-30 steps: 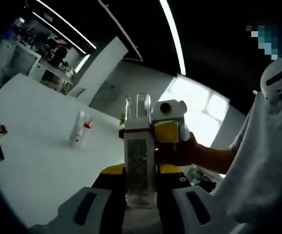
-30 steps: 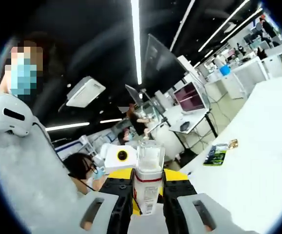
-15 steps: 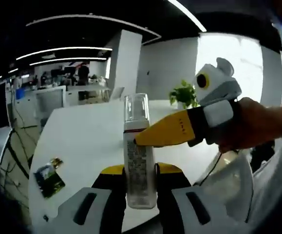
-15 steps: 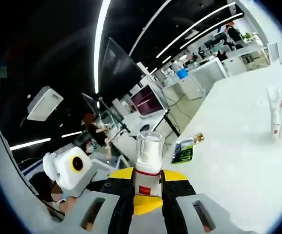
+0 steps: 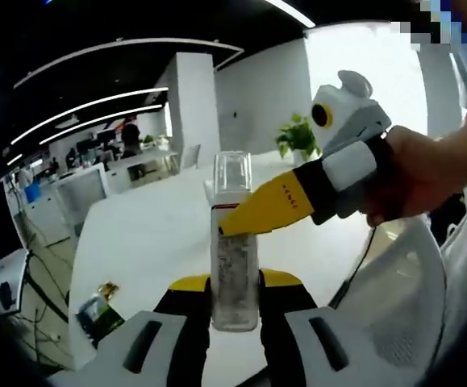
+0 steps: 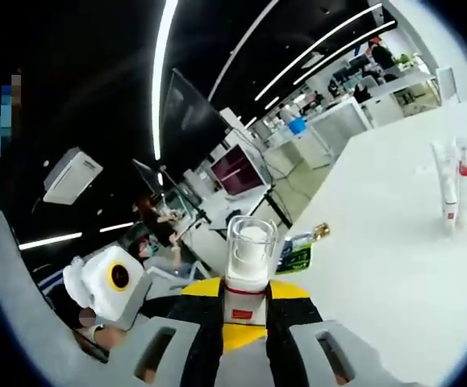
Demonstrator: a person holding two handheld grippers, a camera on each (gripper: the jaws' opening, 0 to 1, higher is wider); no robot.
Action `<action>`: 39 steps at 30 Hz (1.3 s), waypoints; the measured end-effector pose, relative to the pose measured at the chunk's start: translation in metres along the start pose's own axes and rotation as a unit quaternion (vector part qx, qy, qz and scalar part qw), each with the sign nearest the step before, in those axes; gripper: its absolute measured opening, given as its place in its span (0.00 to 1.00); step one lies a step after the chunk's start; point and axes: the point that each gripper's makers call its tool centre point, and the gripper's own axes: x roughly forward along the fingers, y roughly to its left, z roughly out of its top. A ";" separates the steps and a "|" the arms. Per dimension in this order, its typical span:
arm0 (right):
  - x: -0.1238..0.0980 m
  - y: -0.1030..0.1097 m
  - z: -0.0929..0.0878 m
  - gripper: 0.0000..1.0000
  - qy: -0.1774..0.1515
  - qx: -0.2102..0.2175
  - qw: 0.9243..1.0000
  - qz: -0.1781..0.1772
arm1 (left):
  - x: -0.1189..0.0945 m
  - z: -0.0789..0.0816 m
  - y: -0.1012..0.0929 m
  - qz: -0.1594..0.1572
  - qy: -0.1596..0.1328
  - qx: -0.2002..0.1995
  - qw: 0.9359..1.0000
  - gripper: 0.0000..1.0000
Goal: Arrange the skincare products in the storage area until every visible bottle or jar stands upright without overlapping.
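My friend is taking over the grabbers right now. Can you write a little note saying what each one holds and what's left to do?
Left gripper: shut on the clear-capped bottle, held above the white table.
Right gripper: shut on the same bottle, near its cap end.
Two slim products stand upright on the table. A green packet lies near the edge.
Done: those two are standing.
Left: set the held bottle upright beside them, not overlapping.
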 end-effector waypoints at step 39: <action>-0.057 -0.287 0.024 0.12 0.016 -0.086 0.937 -0.339 | -0.009 -0.112 0.045 0.072 0.155 0.032 0.985 0.00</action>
